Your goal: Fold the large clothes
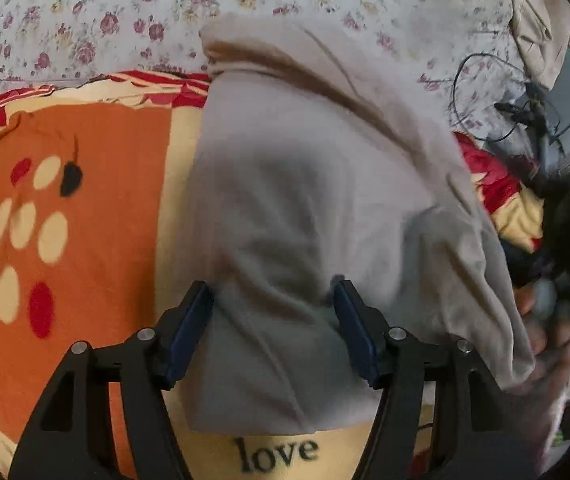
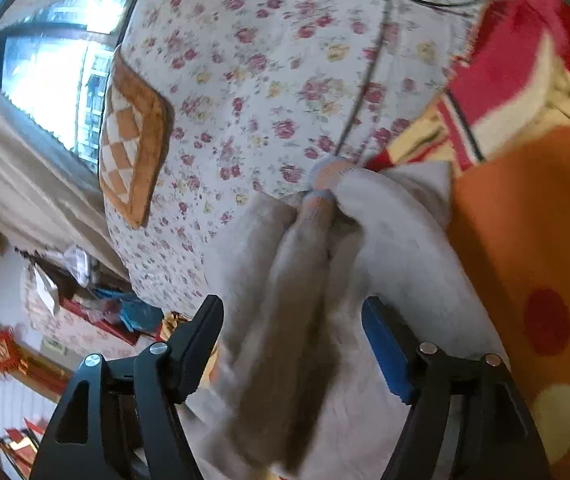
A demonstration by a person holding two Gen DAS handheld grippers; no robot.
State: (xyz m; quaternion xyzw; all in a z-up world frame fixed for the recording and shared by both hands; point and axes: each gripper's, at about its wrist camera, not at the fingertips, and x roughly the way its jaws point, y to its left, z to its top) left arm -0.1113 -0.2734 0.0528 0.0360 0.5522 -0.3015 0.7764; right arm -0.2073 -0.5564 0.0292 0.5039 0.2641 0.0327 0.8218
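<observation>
A large pale grey-beige garment [image 1: 305, 184] lies bunched on an orange, cream and red blanket [image 1: 85, 208]. My left gripper [image 1: 273, 300] is open, its blue-padded fingers [image 1: 191, 332] either side of a fold of the garment. In the right wrist view the same garment [image 2: 325, 280] shows a sleeve with an orange and blue striped cuff [image 2: 327, 178]. My right gripper [image 2: 293, 320] is open, with the sleeve lying between its fingers. A gloved hand [image 1: 545, 320] shows at the garment's right edge.
A floral quilt [image 1: 125, 20] covers the bed beyond the blanket [image 2: 525, 240]. A black cable [image 1: 485, 92] lies on it at the right. A checked orange pillow [image 2: 133, 140] rests on the quilt [image 2: 265, 80] near a window [image 2: 57, 64]. Clutter lies beside the bed [image 2: 97, 300].
</observation>
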